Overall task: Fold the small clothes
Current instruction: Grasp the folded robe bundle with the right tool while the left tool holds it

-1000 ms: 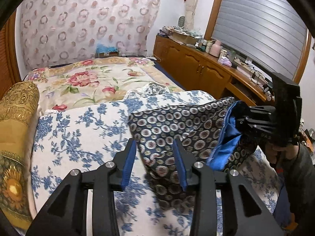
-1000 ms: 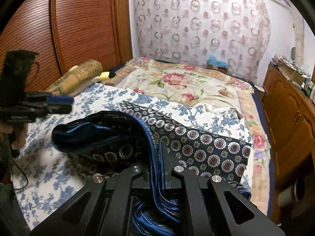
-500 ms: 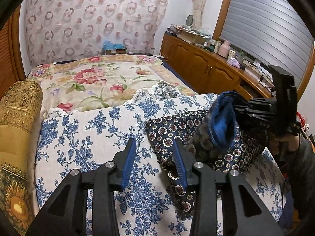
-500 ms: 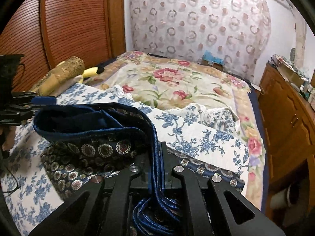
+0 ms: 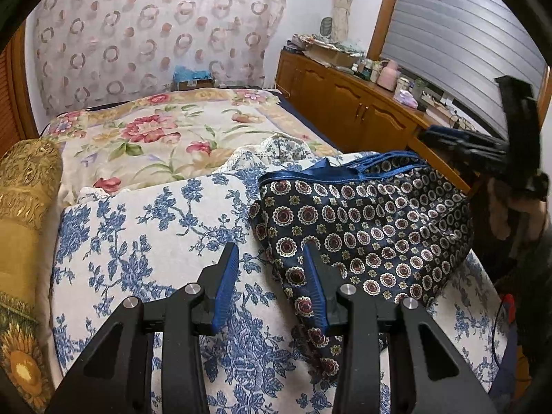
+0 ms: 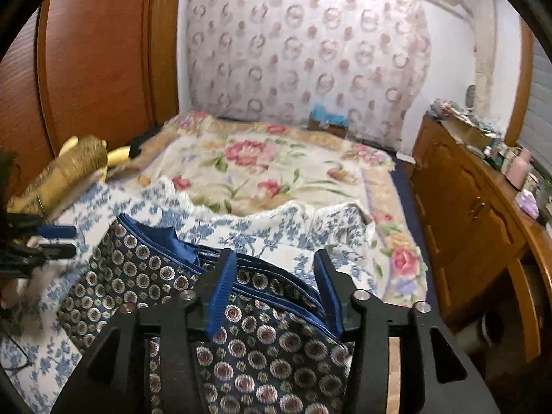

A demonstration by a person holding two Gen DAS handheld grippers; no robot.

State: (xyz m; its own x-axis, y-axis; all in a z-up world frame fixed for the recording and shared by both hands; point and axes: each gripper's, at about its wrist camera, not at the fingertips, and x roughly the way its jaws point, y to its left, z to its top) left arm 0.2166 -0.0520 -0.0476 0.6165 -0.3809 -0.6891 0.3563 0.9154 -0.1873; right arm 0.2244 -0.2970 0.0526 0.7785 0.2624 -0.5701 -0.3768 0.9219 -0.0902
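Both grippers are open and empty: the left gripper (image 5: 270, 272) has its fingers spread over the blue-flowered sheet (image 5: 145, 241), its right finger (image 5: 315, 293) at the edge of the shorts (image 5: 362, 227). The right gripper (image 6: 276, 283) hovers spread above the shorts (image 6: 262, 348). The shorts lie folded on the sheet, blue trim along the far edge, near the cabinet (image 5: 348, 110) side of the bed.

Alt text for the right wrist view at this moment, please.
The right gripper hangs open over a dark navy medallion-print garment with blue trim, lying on a blue-and-white floral cloth across a bed. The left gripper shows at the left edge.
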